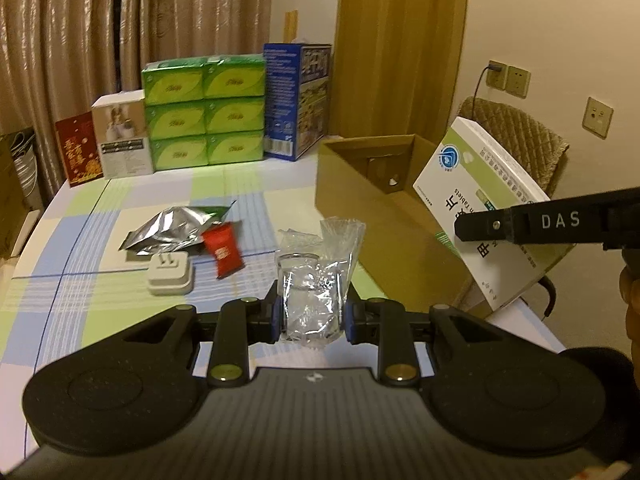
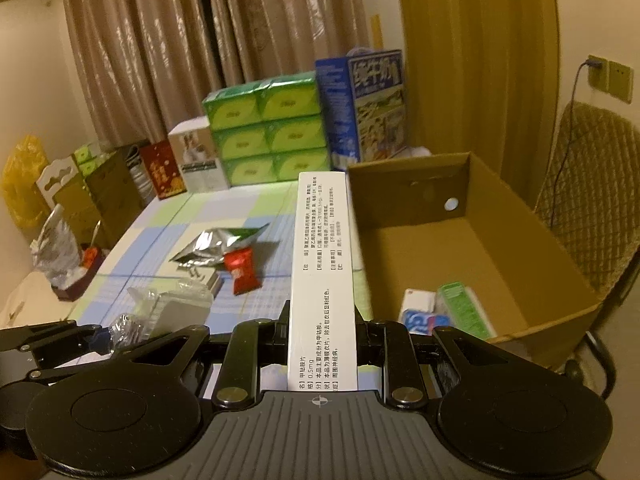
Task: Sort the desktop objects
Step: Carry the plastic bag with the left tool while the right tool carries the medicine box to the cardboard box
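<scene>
Six green tissue packs (image 1: 204,114); one cardboard box (image 2: 472,248); one red sachet (image 1: 223,251)

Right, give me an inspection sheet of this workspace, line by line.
Surface: checked tablecloth.
Job's things: medicine box, clear plastic wrapper, cardboard box holding small packs.
Clutter: foil pouch, red sachet, white charger.
Grippers: left gripper shut on the wrapper; right gripper shut on the medicine box.
Cables: wall cable.
Surroundings: tissue packs, curtains, chair.
</scene>
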A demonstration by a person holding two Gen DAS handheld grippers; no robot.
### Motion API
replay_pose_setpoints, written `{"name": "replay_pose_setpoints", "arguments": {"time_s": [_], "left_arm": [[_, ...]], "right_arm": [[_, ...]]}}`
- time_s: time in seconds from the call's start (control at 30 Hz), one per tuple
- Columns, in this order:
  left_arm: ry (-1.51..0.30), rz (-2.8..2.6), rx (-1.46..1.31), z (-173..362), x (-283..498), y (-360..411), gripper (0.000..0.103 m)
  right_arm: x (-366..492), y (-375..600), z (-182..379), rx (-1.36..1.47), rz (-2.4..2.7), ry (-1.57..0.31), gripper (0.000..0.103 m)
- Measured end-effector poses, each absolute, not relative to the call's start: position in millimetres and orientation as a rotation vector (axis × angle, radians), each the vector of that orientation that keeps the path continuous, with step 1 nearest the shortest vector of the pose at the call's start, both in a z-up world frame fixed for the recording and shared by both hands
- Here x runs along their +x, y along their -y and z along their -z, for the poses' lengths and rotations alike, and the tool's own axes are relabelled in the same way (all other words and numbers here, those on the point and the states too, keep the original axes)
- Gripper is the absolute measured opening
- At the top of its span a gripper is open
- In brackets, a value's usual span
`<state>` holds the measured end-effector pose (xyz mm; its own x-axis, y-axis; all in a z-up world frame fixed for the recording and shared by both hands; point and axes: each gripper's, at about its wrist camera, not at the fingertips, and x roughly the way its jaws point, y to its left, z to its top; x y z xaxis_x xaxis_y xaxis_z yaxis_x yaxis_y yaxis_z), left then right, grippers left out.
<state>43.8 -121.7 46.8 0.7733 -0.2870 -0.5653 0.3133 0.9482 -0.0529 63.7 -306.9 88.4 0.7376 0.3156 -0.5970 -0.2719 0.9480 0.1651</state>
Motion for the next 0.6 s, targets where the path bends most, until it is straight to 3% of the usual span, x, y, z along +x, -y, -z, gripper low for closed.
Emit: {"name": "replay_pose_setpoints", "arguments": {"time_s": [0.6], "left_arm": [[-0.595, 0.434, 0.068, -56.9, 64.8, 176.6, 0.024]], "right_arm": [[83.7, 384.5, -99.0, 0.064, -0.194, -0.647, 0.020]]}}
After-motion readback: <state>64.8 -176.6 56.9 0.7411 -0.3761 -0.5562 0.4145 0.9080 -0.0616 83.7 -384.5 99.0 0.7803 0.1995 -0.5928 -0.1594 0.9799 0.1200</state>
